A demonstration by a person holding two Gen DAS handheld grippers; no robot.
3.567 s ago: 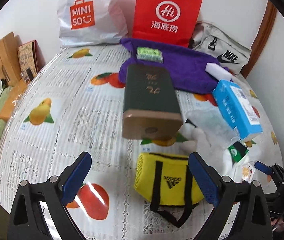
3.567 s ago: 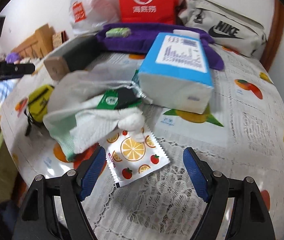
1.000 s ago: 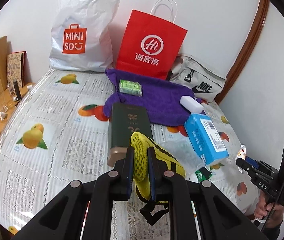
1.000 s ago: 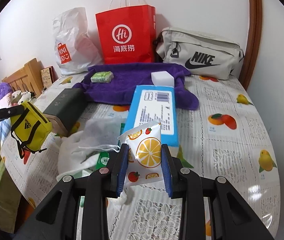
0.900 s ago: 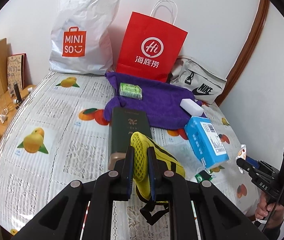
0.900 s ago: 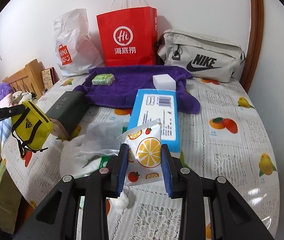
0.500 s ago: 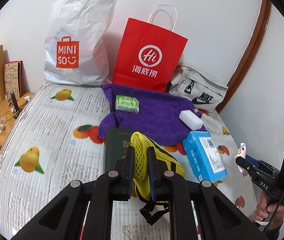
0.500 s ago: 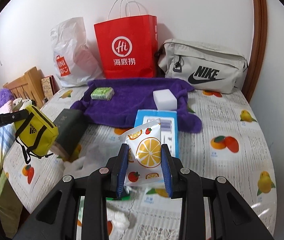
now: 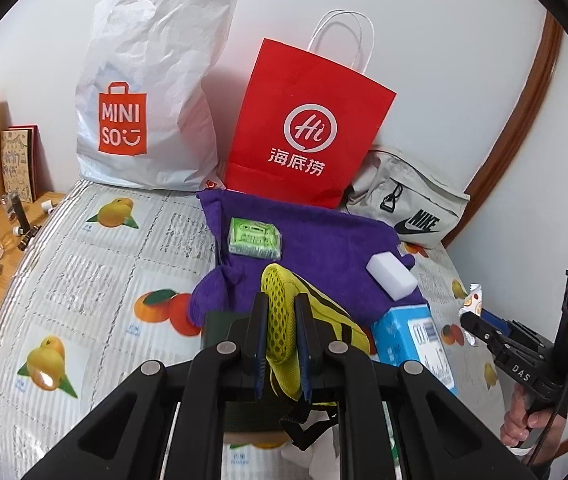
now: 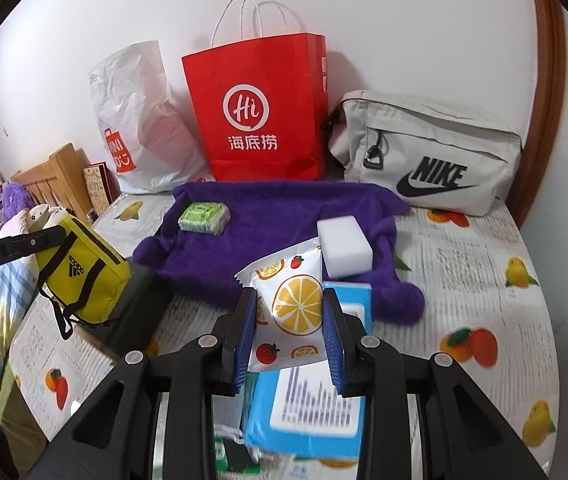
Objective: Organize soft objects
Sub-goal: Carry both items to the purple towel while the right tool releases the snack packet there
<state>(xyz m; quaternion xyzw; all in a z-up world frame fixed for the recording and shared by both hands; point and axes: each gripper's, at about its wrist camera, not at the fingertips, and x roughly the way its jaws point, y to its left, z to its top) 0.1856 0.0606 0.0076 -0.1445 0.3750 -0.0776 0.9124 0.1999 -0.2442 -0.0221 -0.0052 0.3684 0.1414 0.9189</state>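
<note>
My left gripper [image 9: 279,304] is shut on a yellow Adidas pouch [image 9: 284,320] and holds it above the table; the pouch also shows in the right wrist view [image 10: 83,276]. My right gripper [image 10: 290,304] is shut on a white snack packet with orange slices [image 10: 290,304], held above a blue tissue pack [image 10: 308,412]. A purple towel [image 9: 324,240] lies at the back with a green packet [image 9: 255,238] and a white sponge block [image 9: 391,277] on it.
A white Miniso bag [image 9: 143,112], a red paper bag [image 9: 308,136] and a grey Nike bag [image 10: 432,160] stand along the wall. A dark green box [image 10: 139,304] lies left of the tissue pack. The table has a fruit-print cloth [image 9: 83,260].
Both grippers have risen and moved toward the purple towel, each still holding its item. Earlier both were open over the pouch and the packet on the table.
</note>
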